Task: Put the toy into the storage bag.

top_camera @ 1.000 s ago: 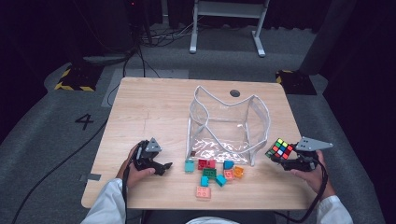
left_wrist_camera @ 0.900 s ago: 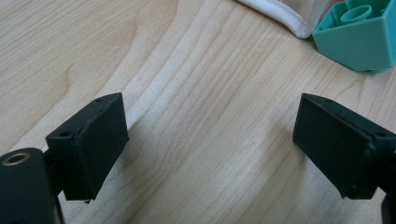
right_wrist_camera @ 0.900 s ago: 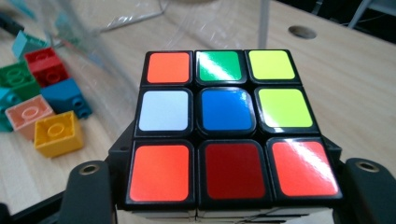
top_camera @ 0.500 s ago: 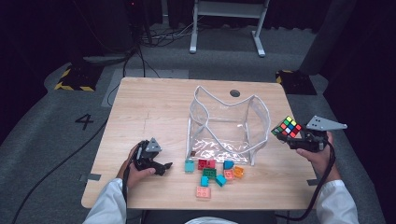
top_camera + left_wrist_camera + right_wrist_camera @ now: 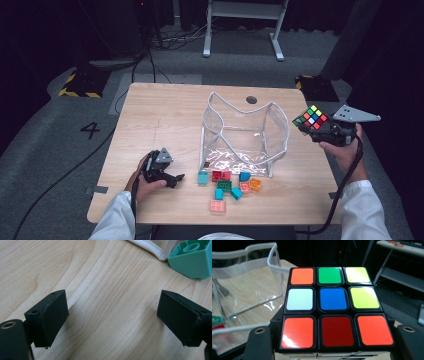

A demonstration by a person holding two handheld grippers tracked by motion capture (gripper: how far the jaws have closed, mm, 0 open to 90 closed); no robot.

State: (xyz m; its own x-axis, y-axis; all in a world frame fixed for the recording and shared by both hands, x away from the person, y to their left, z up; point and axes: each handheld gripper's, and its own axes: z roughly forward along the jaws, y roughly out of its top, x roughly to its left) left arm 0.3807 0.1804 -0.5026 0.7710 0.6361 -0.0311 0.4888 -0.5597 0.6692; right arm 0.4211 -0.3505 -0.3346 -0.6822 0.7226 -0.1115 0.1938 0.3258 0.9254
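A scrambled puzzle cube (image 5: 310,116) (image 5: 334,307) hangs in the air beside the right wall of a clear plastic bag (image 5: 244,131), level with its rim. My right gripper (image 5: 313,126) is shut on the cube, one jaw on each side of it. The bag (image 5: 244,280) stands open on the wooden table (image 5: 165,120). My left gripper (image 5: 170,179) rests low on the table at the front left, open, with bare wood (image 5: 112,315) between its jaws. A teal brick (image 5: 193,257) lies just beyond its right jaw.
Several loose toy bricks (image 5: 227,187) in teal, red, orange and pink lie in front of the bag near the table's front edge. A round cable hole (image 5: 251,99) sits at the far edge. Dark floor, cables and a white stand (image 5: 243,22) lie beyond the table.
My right gripper has lifted the cube from near the table's right edge up to the height of the bag's rim. The left gripper has stayed in place.
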